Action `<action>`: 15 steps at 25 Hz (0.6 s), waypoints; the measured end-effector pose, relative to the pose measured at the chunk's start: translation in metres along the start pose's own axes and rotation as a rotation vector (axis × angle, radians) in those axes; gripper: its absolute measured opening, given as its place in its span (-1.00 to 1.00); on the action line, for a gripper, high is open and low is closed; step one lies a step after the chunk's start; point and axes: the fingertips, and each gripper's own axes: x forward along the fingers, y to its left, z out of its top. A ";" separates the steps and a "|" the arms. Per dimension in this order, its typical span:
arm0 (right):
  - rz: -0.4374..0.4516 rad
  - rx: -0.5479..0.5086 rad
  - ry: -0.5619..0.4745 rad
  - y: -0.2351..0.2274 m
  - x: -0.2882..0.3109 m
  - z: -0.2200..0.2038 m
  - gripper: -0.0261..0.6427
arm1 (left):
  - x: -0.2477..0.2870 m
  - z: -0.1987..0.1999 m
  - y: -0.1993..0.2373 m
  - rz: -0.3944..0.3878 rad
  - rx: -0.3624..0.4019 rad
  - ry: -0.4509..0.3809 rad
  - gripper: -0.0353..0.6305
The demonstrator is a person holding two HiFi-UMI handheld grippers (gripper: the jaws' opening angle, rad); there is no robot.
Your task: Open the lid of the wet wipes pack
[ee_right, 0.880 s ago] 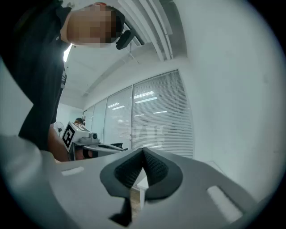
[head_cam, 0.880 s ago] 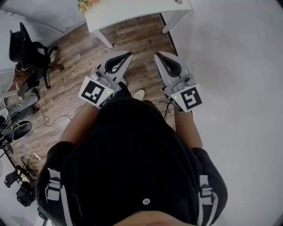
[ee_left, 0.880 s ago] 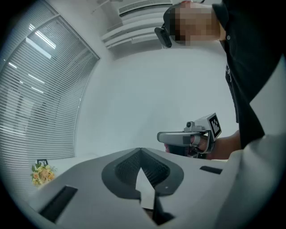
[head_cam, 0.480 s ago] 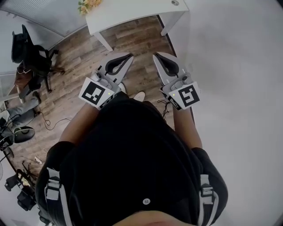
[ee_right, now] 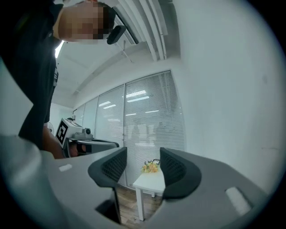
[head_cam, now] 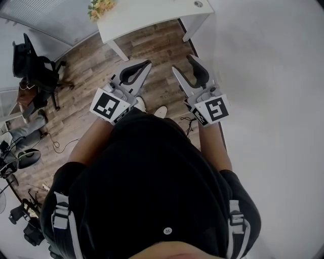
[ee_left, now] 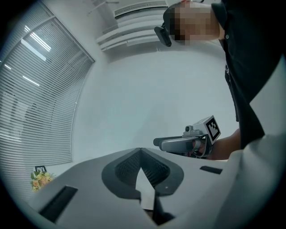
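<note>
Position: the person stands on a wood floor (head_cam: 86, 76) and holds both tools level ahead of the body, side by side and apart from each other. A black top (head_cam: 152, 177) fills the lower half of the head view.

Left tool (ee_left: 141, 152): jaws closed, ribbed pads meeting at the tips. It holds nothing. Its marker cube (head_cam: 108, 106) sits at the wrist end, above the forearm.

Right tool (ee_right: 143, 157): jaws stand about half open, with a clear gap between the pads. Nothing is gripped. Through the gap its own view shows only distant room contents.

Wet wipes pack: it shows in none of the three views, so its place cannot be told. Neither tool touches any object.

Surroundings: a white worktop (head_cam: 152, 15) stands ahead of the tools, well apart from them, against a plain white wall (head_cam: 273, 101). A bunch of yellow flowers (head_cam: 101, 6) sits at its left end as the head view shows it. Slatted blinds (ee_left: 31, 103) cover the glazing behind it. A black chair (head_cam: 30, 60) stands to the person's left, with loose cables (head_cam: 61, 141) on the floor near it. The tip of a white shoe (head_cam: 159, 110) shows between the two tools' marker cubes.
</note>
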 end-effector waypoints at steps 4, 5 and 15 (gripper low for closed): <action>-0.022 -0.020 -0.019 -0.004 -0.002 0.004 0.13 | 0.003 -0.002 -0.001 -0.004 -0.002 -0.002 -0.87; -0.026 -0.023 -0.019 -0.005 -0.003 0.003 0.17 | 0.004 -0.003 -0.002 -0.004 -0.003 -0.002 -0.87; -0.054 -0.016 -0.028 -0.019 -0.030 0.004 0.26 | 0.016 -0.004 -0.023 0.004 0.009 0.005 -0.87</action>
